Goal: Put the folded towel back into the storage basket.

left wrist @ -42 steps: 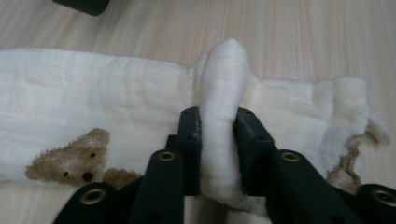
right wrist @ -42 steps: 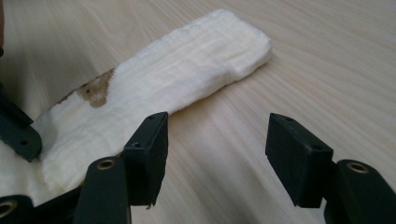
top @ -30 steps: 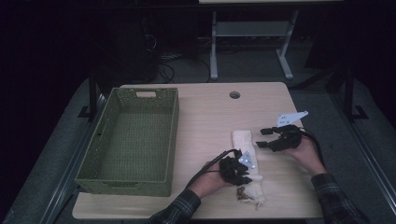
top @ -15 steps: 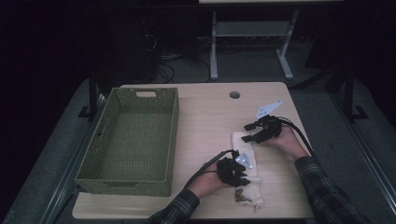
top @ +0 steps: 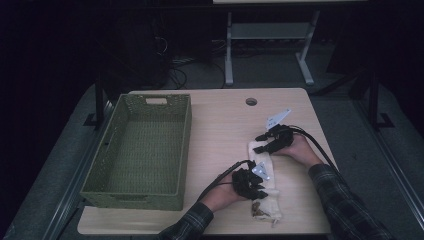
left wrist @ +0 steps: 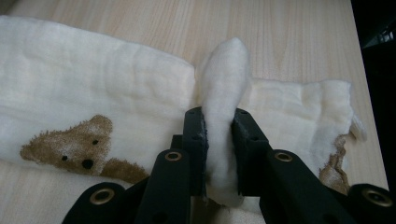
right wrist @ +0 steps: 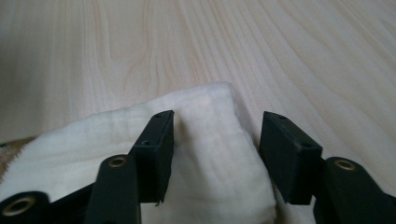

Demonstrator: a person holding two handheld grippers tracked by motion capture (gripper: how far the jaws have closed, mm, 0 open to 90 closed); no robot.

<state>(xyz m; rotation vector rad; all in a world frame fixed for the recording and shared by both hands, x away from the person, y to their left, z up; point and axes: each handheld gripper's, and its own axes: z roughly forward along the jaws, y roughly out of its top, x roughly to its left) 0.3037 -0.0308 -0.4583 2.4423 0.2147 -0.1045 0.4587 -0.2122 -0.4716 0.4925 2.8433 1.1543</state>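
Observation:
A cream cloth [top: 260, 156] printed with a brown bear [left wrist: 70, 149] lies as a long strip on the wooden table [top: 220, 125]. My left gripper [top: 261, 191] [left wrist: 219, 119] sits at the strip's near part, shut on a raised fold of the cloth [left wrist: 223, 70]. My right gripper [top: 258, 143] [right wrist: 217, 121] is low over the strip's far end. Its jaws straddle the cloth's corner [right wrist: 210, 163] and have just been closing. A gap still shows beside the right-hand jaw, so they stand open around the cloth.
A green woven basket [top: 184, 150] stands on the left half of the table. A round cable hole [top: 251, 101] is near the far edge. Black cables trail from both grippers. The table's right edge is close to the right hand [top: 300, 150].
The right hand has moved left and slightly down, bringing its gripper onto the far end of the cloth. The left gripper has stayed put, still holding the fold.

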